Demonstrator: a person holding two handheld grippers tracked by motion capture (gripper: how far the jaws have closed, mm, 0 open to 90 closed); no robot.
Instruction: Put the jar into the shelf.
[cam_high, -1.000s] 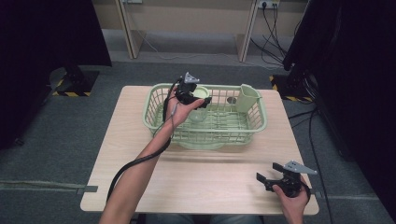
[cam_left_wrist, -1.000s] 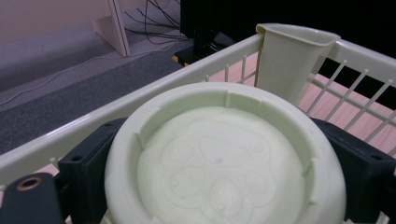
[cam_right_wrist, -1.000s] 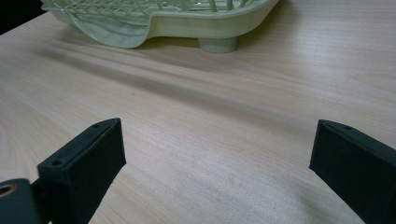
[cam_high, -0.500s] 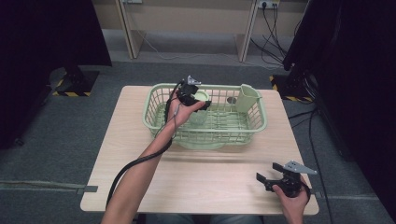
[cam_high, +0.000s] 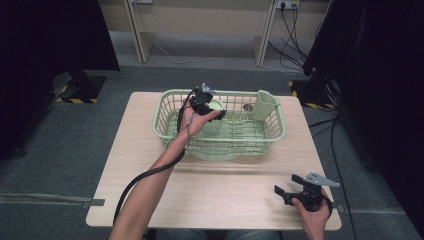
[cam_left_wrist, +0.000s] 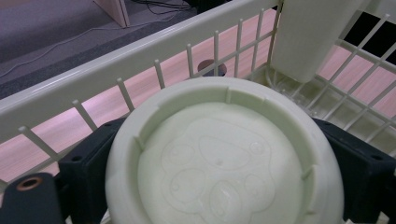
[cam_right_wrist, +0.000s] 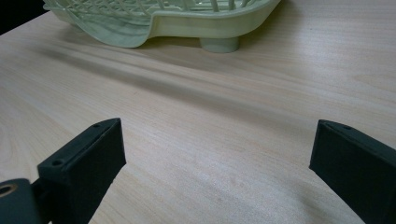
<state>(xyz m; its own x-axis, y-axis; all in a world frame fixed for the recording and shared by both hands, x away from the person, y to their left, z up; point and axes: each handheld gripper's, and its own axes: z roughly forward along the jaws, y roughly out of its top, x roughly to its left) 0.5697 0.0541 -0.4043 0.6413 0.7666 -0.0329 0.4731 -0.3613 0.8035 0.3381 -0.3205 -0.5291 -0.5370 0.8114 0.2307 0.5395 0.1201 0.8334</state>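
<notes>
Bowl vs gripper: I've got the bowl sitting right between my left gripper's jaws; one black jaw on each flank, both pressed against its wall
Left gripper: pinching the bowl; held over the basket, toward its far-left corner
Bowl position: inside the basket, near its far rim; the basket itself sits at the far middle of the desk
Bowl look: pale green, round, base turned toward my camera; raised foot ring with small notches; faint embossed cartoon face on the bottom
Beside it: a pale green cutlery cup at the basket's far-right corner
Right gripper: jaws spread wide, nothing between them; low at the desk's near-right corner, well apart from the basket
</notes>
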